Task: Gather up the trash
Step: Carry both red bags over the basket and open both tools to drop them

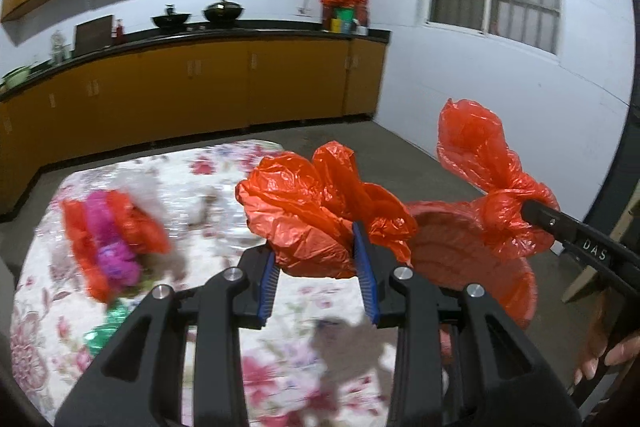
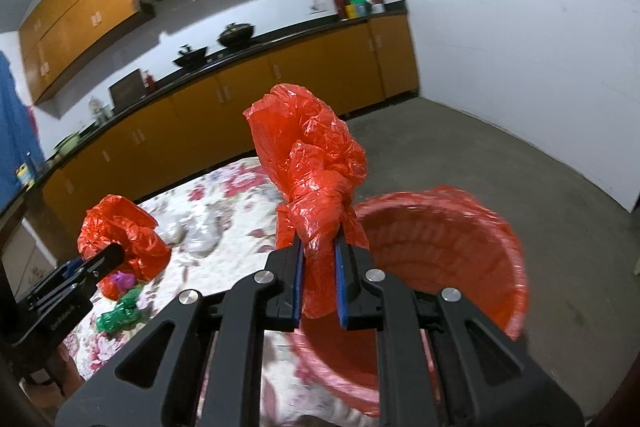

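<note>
My left gripper [image 1: 316,247] is shut on a crumpled bunch of red plastic bag [image 1: 304,203] between its blue pads. To its right, my right gripper [image 1: 524,207] pinches a knotted bunch of red bag [image 1: 480,155]. In the right wrist view that gripper [image 2: 319,247] is shut on the same knot [image 2: 312,163], just left of a red bin [image 2: 448,251] lined with red plastic. The left gripper [image 2: 116,253] shows at the far left with its red bunch [image 2: 120,227]. Whether both bunches belong to one bag I cannot tell. Magenta [image 1: 112,239] and green [image 2: 120,315] scraps lie on the floral tablecloth [image 1: 200,187].
The bin [image 1: 460,251] stands beside the table's right edge on a grey concrete floor [image 2: 500,155]. Yellow cabinets and a dark counter [image 1: 240,35] with two woks run along the far wall. A pale wooden frame [image 1: 592,267] stands at the right. A hand [image 1: 612,355] holds the right gripper.
</note>
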Tool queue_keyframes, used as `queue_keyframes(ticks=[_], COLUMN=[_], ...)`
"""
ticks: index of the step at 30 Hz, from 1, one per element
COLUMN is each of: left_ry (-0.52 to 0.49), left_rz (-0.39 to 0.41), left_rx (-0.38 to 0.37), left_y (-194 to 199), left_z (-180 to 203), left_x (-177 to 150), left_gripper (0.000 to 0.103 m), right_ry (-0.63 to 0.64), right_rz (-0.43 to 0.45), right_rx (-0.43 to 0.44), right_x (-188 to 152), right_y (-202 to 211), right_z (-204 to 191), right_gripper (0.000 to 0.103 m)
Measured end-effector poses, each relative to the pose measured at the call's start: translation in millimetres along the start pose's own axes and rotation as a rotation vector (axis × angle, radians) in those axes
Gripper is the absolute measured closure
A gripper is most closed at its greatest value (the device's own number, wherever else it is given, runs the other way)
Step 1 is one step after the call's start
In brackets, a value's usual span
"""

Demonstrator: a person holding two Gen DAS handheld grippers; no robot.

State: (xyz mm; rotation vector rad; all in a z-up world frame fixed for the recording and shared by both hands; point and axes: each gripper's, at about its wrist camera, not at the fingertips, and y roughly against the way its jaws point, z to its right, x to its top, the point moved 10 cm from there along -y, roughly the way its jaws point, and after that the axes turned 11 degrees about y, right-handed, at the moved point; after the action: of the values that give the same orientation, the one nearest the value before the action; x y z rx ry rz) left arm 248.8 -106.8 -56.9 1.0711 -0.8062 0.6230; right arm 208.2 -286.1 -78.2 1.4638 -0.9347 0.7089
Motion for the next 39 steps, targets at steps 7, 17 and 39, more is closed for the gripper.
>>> queue_keyframes(ticks=[7, 17, 39], left_ry=[-0.046, -0.09, -0.097], left_rz=[-0.057, -0.105, -0.169], left_rx=[-0.058, -0.098, -0.065], left_y=[-27.5, -58.1, -93.9], left_z=[44.8, 75.4, 75.0], left_x=[-15.1, -26.8, -50.4], left_gripper=[0.068, 0.068, 0.046], right_ry=[-0.055, -0.101, -0.125], right_rz=[-0.004, -0.007, -0.014], right_rx=[-0.03, -0.038, -0.075], right_x=[-9.1, -13.6, -22.6], right_y=[2.7, -1.9, -0.4], right_z=[35.3, 64.5, 85.0], right_gripper=[0.089, 0.089, 0.059])
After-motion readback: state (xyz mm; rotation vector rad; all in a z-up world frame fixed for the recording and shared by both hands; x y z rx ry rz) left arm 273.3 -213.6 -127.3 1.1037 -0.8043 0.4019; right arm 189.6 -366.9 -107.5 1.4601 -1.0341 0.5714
